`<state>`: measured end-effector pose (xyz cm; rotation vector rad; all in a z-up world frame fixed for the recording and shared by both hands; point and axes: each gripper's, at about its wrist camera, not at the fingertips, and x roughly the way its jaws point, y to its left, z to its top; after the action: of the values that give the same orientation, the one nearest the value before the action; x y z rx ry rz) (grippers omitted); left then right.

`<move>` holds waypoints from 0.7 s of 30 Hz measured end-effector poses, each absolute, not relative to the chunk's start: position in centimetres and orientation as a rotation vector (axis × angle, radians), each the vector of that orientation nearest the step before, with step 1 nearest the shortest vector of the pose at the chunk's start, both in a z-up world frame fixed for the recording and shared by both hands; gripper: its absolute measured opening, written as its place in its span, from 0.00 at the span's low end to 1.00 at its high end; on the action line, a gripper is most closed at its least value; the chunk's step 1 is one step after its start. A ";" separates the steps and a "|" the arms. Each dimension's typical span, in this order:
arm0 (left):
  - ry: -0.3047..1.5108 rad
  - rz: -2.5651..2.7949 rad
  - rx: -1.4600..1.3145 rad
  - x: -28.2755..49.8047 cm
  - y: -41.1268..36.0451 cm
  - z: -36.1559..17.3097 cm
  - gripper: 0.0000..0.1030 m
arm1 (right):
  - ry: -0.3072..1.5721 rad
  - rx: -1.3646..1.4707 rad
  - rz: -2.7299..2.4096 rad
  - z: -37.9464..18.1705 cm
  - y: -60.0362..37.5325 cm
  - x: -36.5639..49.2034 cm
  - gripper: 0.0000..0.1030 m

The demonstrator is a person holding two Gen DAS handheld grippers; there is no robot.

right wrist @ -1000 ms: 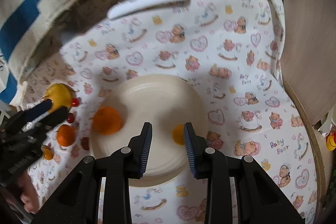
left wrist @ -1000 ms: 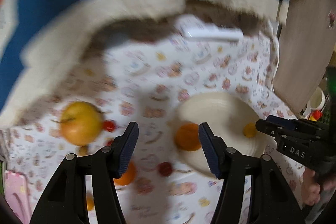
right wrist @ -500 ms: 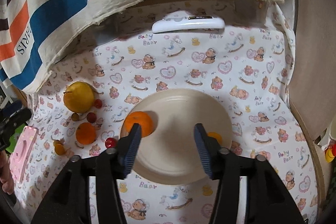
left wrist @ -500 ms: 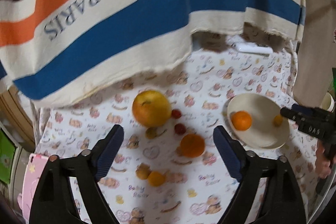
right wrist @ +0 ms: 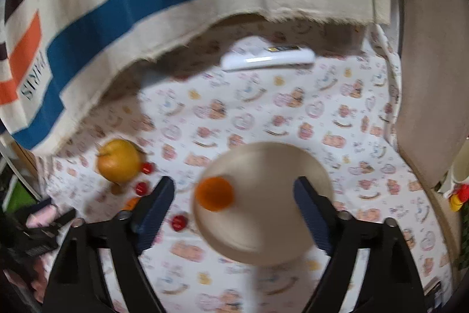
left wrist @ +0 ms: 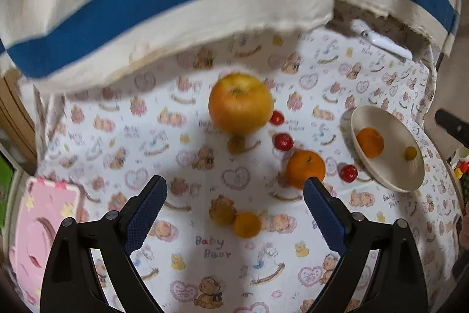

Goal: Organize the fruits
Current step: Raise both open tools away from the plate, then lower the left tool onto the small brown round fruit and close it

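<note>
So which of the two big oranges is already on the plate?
The orange lying on the cream plate, beside a tiny yellow fruit. The other orange sits on the bear-print cloth, left of the plate.

Dim warm light, motion blur, fisheye-bent edges, soft shadows.

Black hand-held gripper frames, silver screws, blue cross-hatched textured pads.
</note>
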<state>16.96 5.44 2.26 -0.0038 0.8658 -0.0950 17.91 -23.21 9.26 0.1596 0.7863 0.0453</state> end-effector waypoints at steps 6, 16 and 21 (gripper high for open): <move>0.951 -0.075 -0.027 18.2 6.5 0.3 0.91 | 0.767 0.167 0.108 9.0 -19.5 18.0 0.84; 0.995 -0.108 -0.057 18.9 6.8 -1.0 0.77 | 0.785 0.076 0.129 5.6 -17.7 17.8 0.84; 1.038 -0.119 -0.087 19.3 7.1 -2.0 0.44 | 0.804 0.070 0.135 4.9 -17.6 17.9 0.84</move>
<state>19.35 7.12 -2.02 -0.0874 1.0377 -0.1186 17.86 -17.56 4.86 0.0701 0.8037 0.1346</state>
